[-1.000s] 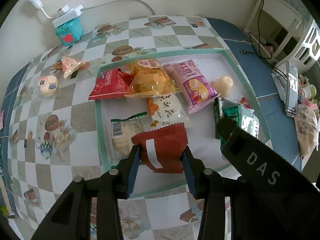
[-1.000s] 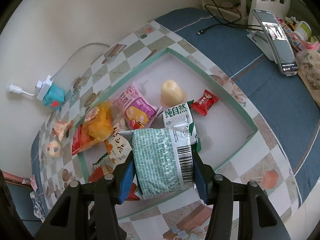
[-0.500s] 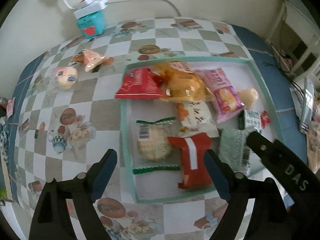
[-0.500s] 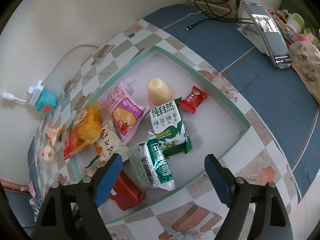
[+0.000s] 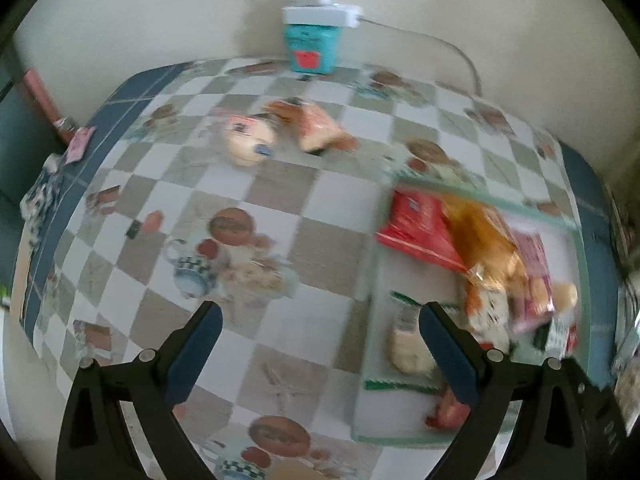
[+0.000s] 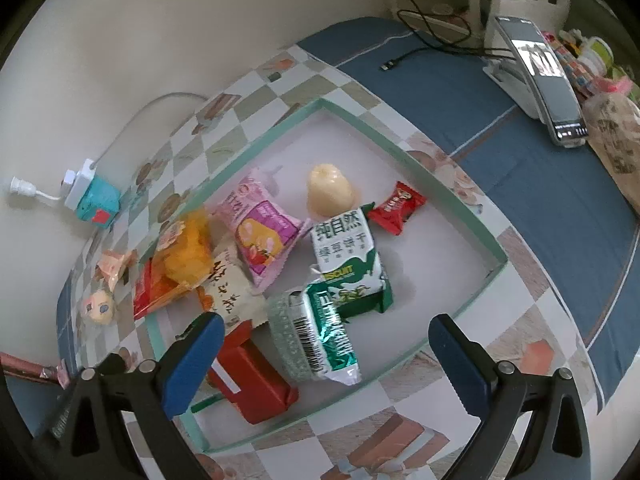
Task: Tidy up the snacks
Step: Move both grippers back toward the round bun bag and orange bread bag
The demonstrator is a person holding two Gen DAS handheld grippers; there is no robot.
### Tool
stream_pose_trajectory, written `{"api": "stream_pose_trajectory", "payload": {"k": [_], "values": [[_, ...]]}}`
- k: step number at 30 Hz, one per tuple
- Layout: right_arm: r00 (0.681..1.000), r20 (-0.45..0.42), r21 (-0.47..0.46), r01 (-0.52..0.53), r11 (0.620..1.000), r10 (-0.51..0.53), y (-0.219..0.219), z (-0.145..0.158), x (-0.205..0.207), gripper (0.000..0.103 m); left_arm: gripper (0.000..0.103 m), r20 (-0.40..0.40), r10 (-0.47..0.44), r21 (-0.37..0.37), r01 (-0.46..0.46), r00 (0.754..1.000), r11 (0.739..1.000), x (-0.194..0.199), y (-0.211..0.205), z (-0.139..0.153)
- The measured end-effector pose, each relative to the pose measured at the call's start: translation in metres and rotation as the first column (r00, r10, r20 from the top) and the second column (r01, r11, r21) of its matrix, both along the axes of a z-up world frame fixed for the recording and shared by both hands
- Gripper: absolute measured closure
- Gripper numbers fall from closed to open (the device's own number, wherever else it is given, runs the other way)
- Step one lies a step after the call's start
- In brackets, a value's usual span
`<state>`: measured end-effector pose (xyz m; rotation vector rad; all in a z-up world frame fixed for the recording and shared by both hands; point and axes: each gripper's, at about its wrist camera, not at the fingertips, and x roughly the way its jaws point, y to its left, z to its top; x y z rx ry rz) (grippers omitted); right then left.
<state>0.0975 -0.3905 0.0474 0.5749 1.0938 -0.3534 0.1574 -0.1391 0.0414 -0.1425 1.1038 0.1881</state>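
A shallow teal-rimmed tray (image 6: 456,196) holds several snack packets: a green striped packet (image 6: 316,340), a green biscuit pack (image 6: 348,256), a dark red packet (image 6: 252,376), a pink packet (image 6: 260,236), an orange bag (image 6: 188,252), a pale jelly cup (image 6: 328,190) and a small red candy (image 6: 396,208). My right gripper (image 6: 324,356) is open and empty above the tray's near edge. My left gripper (image 5: 320,352) is open and empty over the checked tablecloth, left of the tray (image 5: 500,208). Outside the tray lie a round bun packet (image 5: 248,142) and an orange wrapped snack (image 5: 316,128).
A teal box with a white power adapter (image 5: 316,36) stands at the wall. A phone on a stand (image 6: 536,76), a cable (image 6: 420,52) and a brown bag (image 6: 616,144) lie on the blue cloth at the right.
Both grippers opened and let go: the red packet and the green striped packet now lie in the tray. My left gripper has swung left toward the two loose snacks; its view is blurred.
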Motion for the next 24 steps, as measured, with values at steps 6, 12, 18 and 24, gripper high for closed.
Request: {"api": "stream_pose_trajectory", "payload": {"k": [6, 12, 18, 24], "values": [[0.998, -0.003, -0.026, -0.056, 0.998, 0.056, 0.017, 0.002, 0.008, 0.0, 0.004, 0.018, 0.098, -0.02, -0.098, 0.995, 0.995, 0.004, 0.039, 0.007], [0.994, -0.006, -0.072, -0.113, 0.991, 0.113, 0.043, 0.007, 0.014, 0.0, 0.004, 0.028, 0.21, -0.038, -0.209, 0.977, 0.977, 0.006, 0.087, 0.01], [0.972, 0.027, -0.066, -0.231, 0.971, 0.233, 0.09, 0.013, 0.025, 0.0, 0.004, 0.04, 0.296, -0.021, -0.295, 0.954, 0.955, 0.003, 0.129, 0.014], [0.949, 0.027, -0.108, -0.309, 0.945, 0.313, 0.128, 0.013, 0.031, 0.0, 0.004, 0.057, 0.367, -0.011, -0.367, 0.929, 0.93, -0.003, 0.168, 0.019]]}}
